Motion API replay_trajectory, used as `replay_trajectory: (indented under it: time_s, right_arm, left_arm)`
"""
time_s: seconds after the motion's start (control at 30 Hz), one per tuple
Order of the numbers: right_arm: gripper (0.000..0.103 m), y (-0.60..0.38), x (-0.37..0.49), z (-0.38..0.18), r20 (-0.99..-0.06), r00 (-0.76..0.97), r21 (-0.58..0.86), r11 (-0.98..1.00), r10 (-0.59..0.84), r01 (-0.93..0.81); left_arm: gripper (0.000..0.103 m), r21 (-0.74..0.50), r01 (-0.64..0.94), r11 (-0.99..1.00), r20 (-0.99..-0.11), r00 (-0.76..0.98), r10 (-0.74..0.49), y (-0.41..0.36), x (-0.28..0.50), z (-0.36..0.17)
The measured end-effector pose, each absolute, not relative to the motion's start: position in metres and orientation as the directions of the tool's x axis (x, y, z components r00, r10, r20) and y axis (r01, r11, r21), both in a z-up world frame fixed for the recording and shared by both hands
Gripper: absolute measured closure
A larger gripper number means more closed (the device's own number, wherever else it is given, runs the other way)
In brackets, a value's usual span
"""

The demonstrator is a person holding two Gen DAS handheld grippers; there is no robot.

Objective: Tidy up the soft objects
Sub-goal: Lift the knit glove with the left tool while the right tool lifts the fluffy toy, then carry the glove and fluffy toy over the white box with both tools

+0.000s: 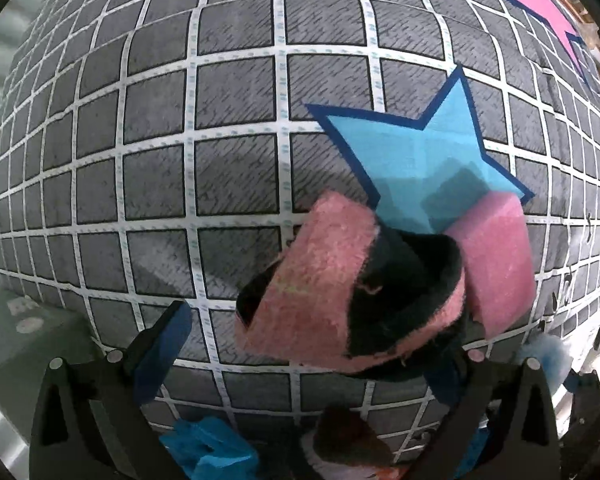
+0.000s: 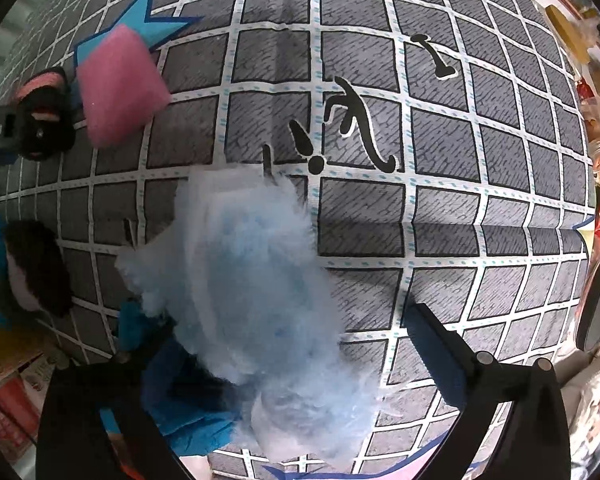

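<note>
Our left gripper (image 1: 308, 344) points down with its jaws spread wide; the pink and black plush (image 1: 340, 292) sits between them against the right finger, and whether it is pinched we cannot tell. Just beyond lie the pink sponge (image 1: 500, 264) and blue star (image 1: 428, 160). Our right gripper (image 2: 284, 344) gapes fully open, with the pale blue fluff (image 2: 252, 280) loose between its fingers on the gridded cloth (image 2: 460, 200).

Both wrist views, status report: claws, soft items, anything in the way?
Left claw open around pink-and-black plush. Right claw wide open, pale blue fluffy item between fingers, unpinched. Pink sponge on blue star. Nothing blocking.
</note>
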State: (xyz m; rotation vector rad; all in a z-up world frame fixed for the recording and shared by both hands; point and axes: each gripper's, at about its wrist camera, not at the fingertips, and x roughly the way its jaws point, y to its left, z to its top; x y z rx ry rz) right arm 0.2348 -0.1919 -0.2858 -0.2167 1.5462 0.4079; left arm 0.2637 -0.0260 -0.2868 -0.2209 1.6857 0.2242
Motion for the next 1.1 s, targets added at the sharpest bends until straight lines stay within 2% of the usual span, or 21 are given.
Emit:
replay_trajectory:
  time_s: [0.07, 0.1, 0.13, 0.2, 0.27, 0.3, 0.33, 0.43, 0.6, 0.83, 1.1]
  right_arm:
    - [0.001, -0.183, 0.246, -0.29, -0.993, -0.026, 0.114, 0.914, 0.113, -0.39]
    - [0.002, -0.178, 0.25, -0.291, -0.994, -0.021, 0.11, 0.914, 0.11, -0.391]
    - [0.009, -0.176, 0.25, -0.289, -0.994, -0.014, 0.109, 0.914, 0.113, -0.391]
    - [0.027, -0.18, 0.247, -0.276, -0.992, 0.011, 0.11, 0.912, 0.125, -0.395]
    - [0.058, -0.182, 0.247, -0.268, -0.99, 0.03, 0.114, 0.906, 0.137, -0.408]
    - [0.064, -0.184, 0.249, -0.266, -0.988, 0.034, 0.121, 0.903, 0.148, -0.412]
    - [0.07, -0.186, 0.251, -0.263, -0.986, 0.029, 0.14, 0.902, 0.167, -0.408]
    - [0.073, -0.203, 0.255, -0.259, -0.975, 0.016, 0.2, 0.914, 0.22, -0.352]
    - [0.073, -0.239, 0.261, -0.243, -0.949, 0.037, 0.296, 0.924, 0.314, -0.242]
    - [0.073, -0.268, 0.253, -0.223, -0.931, 0.052, 0.347, 0.918, 0.363, -0.191]
    - [0.073, -0.289, 0.214, -0.209, -0.916, 0.068, 0.385, 0.915, 0.395, -0.125]
  left_arm:
    - [0.003, 0.049, -0.235, 0.971, -0.994, -0.105, 0.025, -0.022, 0.262, -0.286]
    - [0.012, 0.061, -0.197, 0.978, -0.996, -0.082, 0.046, -0.029, 0.261, -0.282]
    - [0.018, 0.059, -0.179, 0.982, -0.996, -0.073, 0.046, -0.033, 0.261, -0.279]
    - [0.052, 0.041, -0.133, 0.99, -0.998, -0.055, 0.034, -0.044, 0.261, -0.272]
    - [0.073, 0.06, -0.112, 0.992, -0.997, -0.056, 0.054, -0.052, 0.26, -0.269]
    - [0.076, 0.057, -0.115, 0.992, -0.997, -0.055, 0.051, -0.053, 0.259, -0.266]
    - [0.078, 0.051, -0.126, 0.991, -0.998, -0.041, 0.046, -0.053, 0.257, -0.261]
    - [0.079, 0.032, -0.137, 0.99, -0.999, 0.003, 0.033, -0.055, 0.25, -0.24]
    - [0.079, 0.018, -0.095, 0.995, -0.997, 0.076, 0.025, -0.061, 0.236, -0.201]
    - [0.079, 0.002, -0.02, 1.0, -0.992, 0.128, 0.005, -0.089, 0.205, -0.16]
    - [0.079, -0.029, 0.069, 0.997, -0.988, 0.152, -0.04, -0.117, 0.174, -0.141]
